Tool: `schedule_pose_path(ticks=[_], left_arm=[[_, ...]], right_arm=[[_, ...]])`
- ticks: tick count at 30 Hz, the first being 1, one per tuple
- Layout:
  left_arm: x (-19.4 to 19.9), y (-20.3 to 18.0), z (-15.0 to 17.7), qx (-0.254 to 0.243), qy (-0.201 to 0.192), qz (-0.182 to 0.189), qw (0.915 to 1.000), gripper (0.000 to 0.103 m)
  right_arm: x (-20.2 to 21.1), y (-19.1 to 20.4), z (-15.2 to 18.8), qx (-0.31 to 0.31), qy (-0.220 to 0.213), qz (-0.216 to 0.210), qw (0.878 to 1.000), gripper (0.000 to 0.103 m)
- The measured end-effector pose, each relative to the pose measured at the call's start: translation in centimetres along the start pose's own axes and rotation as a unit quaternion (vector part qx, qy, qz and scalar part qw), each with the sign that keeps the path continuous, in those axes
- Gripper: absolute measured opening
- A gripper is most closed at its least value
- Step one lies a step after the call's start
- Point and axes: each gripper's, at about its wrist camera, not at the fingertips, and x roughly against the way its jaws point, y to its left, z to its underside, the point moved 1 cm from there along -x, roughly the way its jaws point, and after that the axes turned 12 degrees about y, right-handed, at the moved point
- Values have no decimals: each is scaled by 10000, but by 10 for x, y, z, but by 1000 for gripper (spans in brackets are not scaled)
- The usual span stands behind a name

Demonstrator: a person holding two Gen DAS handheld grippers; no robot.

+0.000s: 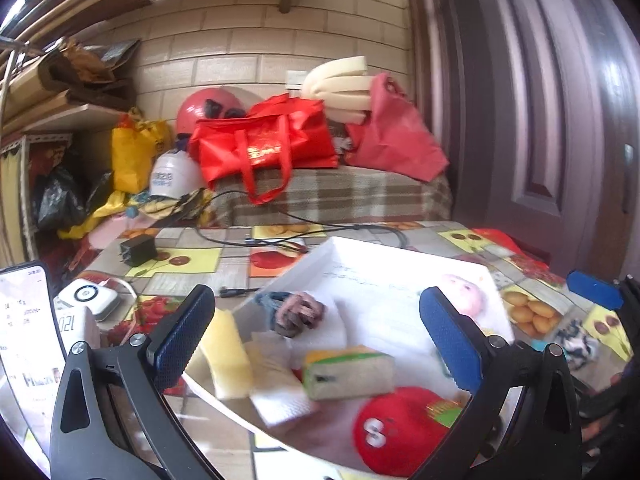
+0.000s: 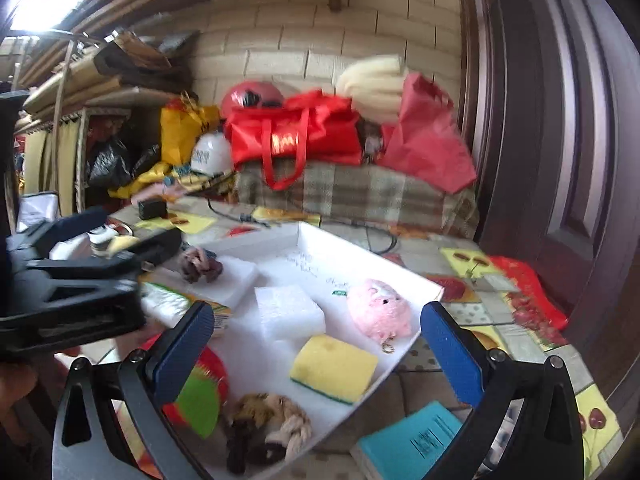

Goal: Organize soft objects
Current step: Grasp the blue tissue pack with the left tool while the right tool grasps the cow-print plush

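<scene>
A white tray (image 2: pixel 416 280) on the table holds several soft things: a pink plush pig (image 2: pixel 378 312), a yellow sponge with a green underside (image 2: pixel 332 366), a white foam block (image 2: pixel 290 312), a brown knotted scrunchie (image 2: pixel 200 266), a braided rope toy (image 2: pixel 268 428) and a red plush ball (image 1: pixel 400 428). A yellow-green sponge (image 1: pixel 348 372) and white tissues (image 1: pixel 280 396) also lie in the tray (image 1: pixel 400 256). My left gripper (image 1: pixel 316 344) is open and empty above the tray's left side. My right gripper (image 2: pixel 316 356) is open and empty above the tray's near part.
A teal booklet (image 2: pixel 412 436) lies on the fruit-print tablecloth (image 2: pixel 480 304) right of the tray. A phone (image 1: pixel 24 344), a white device (image 1: pixel 88 300), a black charger (image 1: pixel 138 250) and cables sit at left. Red bags (image 1: pixel 264 144) are piled behind. A dark door (image 2: pixel 568 160) stands at right.
</scene>
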Motion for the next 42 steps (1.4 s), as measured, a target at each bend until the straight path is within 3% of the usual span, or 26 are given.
schedule_pose_path(ticks=[4, 10, 13, 15, 22, 25, 26, 32, 37, 42], left_arm=[[9, -17, 4, -299, -3, 260, 9992, 103], [17, -48, 9, -662, 180, 826, 9942, 103], [19, -78, 15, -1044, 483, 1358, 9840, 103], [21, -100, 20, -1305, 667, 1517, 9775, 103], [23, -150, 31, -1822, 933, 1265, 9706, 103], [23, -155, 32, -1947, 919, 1164, 9696, 103], [23, -155, 32, -1958, 908, 1159, 9695, 103], [20, -151, 32, -1859, 966, 1217, 9702, 103], [18, -149, 32, -1814, 1034, 1258, 9698, 103], [15, -157, 34, -1978, 1156, 1243, 9654, 103]], right_arm=[[24, -28, 17, -270, 72, -20, 9996, 103], [30, -123, 46, -1502, 692, 387, 9855, 103], [22, -157, 55, -1982, 981, 176, 9751, 102], [12, -164, 57, -2117, 1144, -166, 9705, 93], [-16, -144, 48, -1945, 1496, -561, 9678, 84], [-37, -139, 51, -1804, 2019, -685, 9602, 68], [-47, -137, 53, -1803, 2285, -763, 9537, 55], [-41, -158, 63, -2197, 2229, -891, 9456, 31], [-19, -183, 75, -2323, 2253, -609, 9442, 29], [4, -214, 89, -2390, 2245, -32, 9447, 29]])
